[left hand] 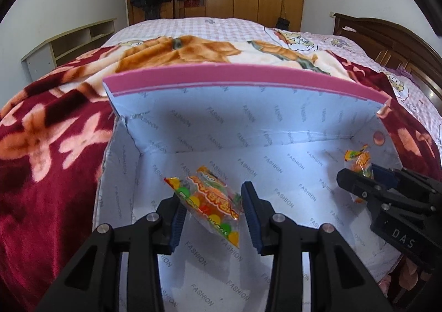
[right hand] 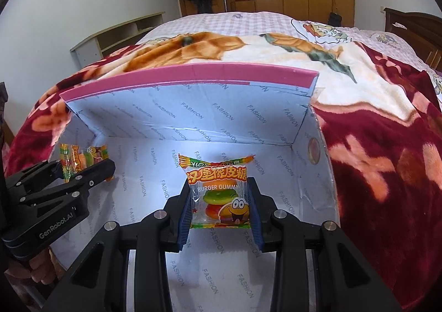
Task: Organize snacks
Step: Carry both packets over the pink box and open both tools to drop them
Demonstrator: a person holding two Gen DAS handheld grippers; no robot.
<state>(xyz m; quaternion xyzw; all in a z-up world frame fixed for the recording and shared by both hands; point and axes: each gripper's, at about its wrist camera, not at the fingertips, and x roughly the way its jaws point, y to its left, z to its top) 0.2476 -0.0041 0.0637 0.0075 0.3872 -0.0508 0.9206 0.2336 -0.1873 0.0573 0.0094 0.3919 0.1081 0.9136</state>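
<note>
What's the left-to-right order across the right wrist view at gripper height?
Left gripper with its gummy packet → right gripper holding the burger gummy packet → box's right wall → red blanket.

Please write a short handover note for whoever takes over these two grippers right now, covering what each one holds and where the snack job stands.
Left gripper: shut on a gummy packet, tilted, held over the box.
Right gripper: shut on a burger gummy packet, upright, front facing the camera.
Box: open, pink-rimmed, lined with printed paper, sitting on the blanket on the bed. Both grippers are above its interior, left packet toward the left side, right packet toward the right.
Done: both packets picked up and brought over the box.
Left: lower and release each packet; the visible box floor holds no snacks yet.
</note>
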